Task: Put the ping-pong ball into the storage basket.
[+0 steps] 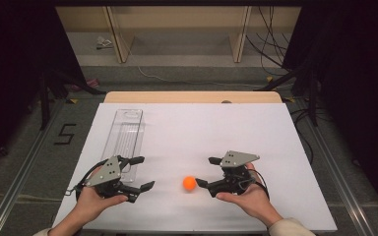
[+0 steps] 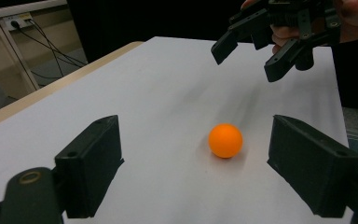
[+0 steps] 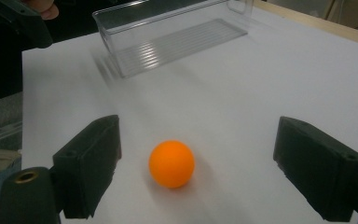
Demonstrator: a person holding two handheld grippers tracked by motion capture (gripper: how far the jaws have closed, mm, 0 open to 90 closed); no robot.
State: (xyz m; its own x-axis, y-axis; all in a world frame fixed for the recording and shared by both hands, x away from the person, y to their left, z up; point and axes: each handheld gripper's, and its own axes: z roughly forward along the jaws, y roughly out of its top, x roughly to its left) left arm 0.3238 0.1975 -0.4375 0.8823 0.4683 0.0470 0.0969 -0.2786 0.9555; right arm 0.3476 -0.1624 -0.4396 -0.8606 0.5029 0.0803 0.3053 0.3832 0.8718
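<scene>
An orange ball [image 1: 189,183] rests on the white desk [image 1: 192,128] between 2 hand-held grippers, free of both. The right gripper [image 1: 205,173] sits just beside the ball, its 2 fingers [image 1: 201,183] spread wide apart and gripping nothing; the nearer fingertip almost reaches the ball, with a thin strip of desk showing between them. In the right gripper view, the ball [image 3: 171,164] lies on the desk inside the wide gap between the black fingers [image 3: 89,163], closer to the one at that view's left, touching neither. The left gripper [image 1: 143,173] points toward the ball from the opposite side, farther off, its fingers [image 1: 145,186] also wide apart and empty. In the left gripper view, the ball [image 2: 225,140] sits ahead of the open fingers [image 2: 93,161], nearer the one at that view's right, and the right gripper [image 2: 247,58] hangs beyond it, held by a hand. A clear plastic tray [image 1: 124,135] lies on the desk just behind the left gripper's fingers, well apart from the ball.
</scene>
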